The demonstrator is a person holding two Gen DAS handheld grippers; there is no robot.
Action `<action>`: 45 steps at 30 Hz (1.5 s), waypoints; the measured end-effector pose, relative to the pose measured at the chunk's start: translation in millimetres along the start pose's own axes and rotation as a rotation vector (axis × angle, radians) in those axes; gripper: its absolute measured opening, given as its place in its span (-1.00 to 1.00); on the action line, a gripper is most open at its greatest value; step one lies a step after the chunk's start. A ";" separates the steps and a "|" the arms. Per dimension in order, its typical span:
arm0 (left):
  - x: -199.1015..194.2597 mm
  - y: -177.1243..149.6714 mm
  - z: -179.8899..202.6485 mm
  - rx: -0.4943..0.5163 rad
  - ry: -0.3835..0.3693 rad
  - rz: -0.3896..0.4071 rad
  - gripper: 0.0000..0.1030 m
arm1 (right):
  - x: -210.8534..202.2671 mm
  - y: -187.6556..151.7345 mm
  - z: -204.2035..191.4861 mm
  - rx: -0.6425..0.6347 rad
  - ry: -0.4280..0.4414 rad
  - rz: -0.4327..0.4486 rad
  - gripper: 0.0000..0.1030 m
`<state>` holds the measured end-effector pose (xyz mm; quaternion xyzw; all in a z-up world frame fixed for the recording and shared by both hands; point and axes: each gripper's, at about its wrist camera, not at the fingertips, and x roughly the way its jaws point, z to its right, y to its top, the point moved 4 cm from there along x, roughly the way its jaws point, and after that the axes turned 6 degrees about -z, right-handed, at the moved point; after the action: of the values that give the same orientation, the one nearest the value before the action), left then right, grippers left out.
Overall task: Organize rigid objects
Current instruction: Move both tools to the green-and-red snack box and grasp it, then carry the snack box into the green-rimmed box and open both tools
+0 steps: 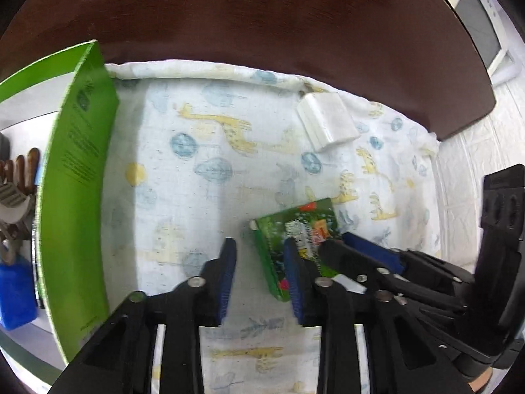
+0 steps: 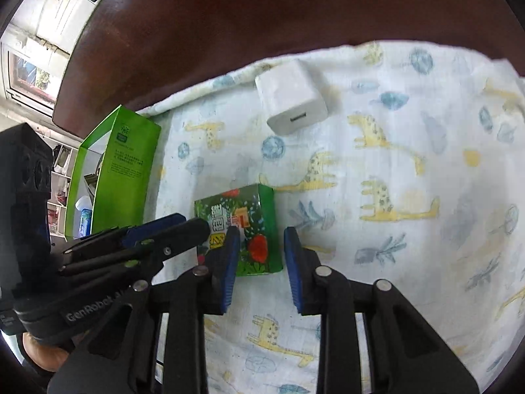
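Left gripper (image 1: 261,279) spread over bare cloth (image 2: 410,246) beside the small green box (image 2: 244,213); right gripper (image 2: 259,262) spread astride it, unpinched; white charger (image 2: 292,98) near the desk's (image 2: 229,16) far edge

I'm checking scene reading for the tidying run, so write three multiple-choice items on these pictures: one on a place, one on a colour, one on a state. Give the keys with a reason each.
1. The white charger lies:
A. on the floor
B. on the printed cloth, near its far edge
C. on a plate

2. On the right tool, the pads are:
A. blue
B. red
C. yellow

3. The green carton is:
A. taped shut
B. flattened
C. standing open with things inside

Keys:
1. B: the giraffe print surrounds the charger, with bare dark wood just beyond it.
2. A: both finger faces show blue against the black frame.
3. C: its walls stand upright and items show inside it.
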<state>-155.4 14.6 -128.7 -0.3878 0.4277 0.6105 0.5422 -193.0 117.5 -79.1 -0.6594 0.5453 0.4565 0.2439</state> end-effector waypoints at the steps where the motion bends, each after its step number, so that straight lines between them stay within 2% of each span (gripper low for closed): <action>1: 1.4 -0.1 3.1 0.009 -0.011 -0.003 -0.72 | 2.6 0.3 0.2 0.008 0.019 -0.001 -0.52; 5: -2.7 -5.2 8.8 0.034 -0.008 0.012 -0.72 | -2.1 -3.6 0.8 0.036 0.027 0.025 -0.56; 8: -17.3 -11.3 13.2 0.066 0.002 0.056 -0.72 | -11.3 -7.3 -8.0 0.025 0.028 0.050 -0.57; 16: -88.8 -5.4 -1.6 0.117 0.031 0.219 -0.72 | -45.6 -3.3 -68.6 -0.075 0.055 0.142 -0.57; 20: -125.9 -13.6 -36.7 0.102 0.063 0.286 -0.72 | -46.1 -0.9 -109.6 -0.133 0.081 0.155 -0.55; 23: -144.5 -20.0 -67.5 0.062 0.088 0.326 -0.72 | -33.1 2.4 -148.6 -0.186 0.112 0.132 -0.55; 31: -161.6 -34.8 -155.9 -0.101 0.106 0.349 -0.72 | 29.0 6.5 -233.3 -0.266 0.156 0.030 -0.55; 36: -163.3 -40.7 -193.2 -0.179 0.107 0.375 -0.72 | 53.8 10.8 -265.1 -0.306 0.142 0.023 -0.55; 39: -161.8 -42.0 -201.2 -0.198 0.130 0.383 -0.71 | 55.5 11.9 -268.8 -0.310 0.091 0.042 -0.56; 41: -163.5 -41.8 -199.1 -0.195 0.136 0.395 -0.68 | 50.3 14.0 -265.7 -0.302 0.092 0.055 -0.56; 45: -168.0 -36.9 -181.0 -0.172 0.121 0.411 -0.58 | 30.1 18.3 -234.7 -0.253 0.049 0.110 -0.55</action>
<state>-98.3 -209.9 -35.3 -0.3730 0.4759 0.7180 0.3447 -131.7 -95.0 7.0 -0.6651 0.5243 0.5180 0.1200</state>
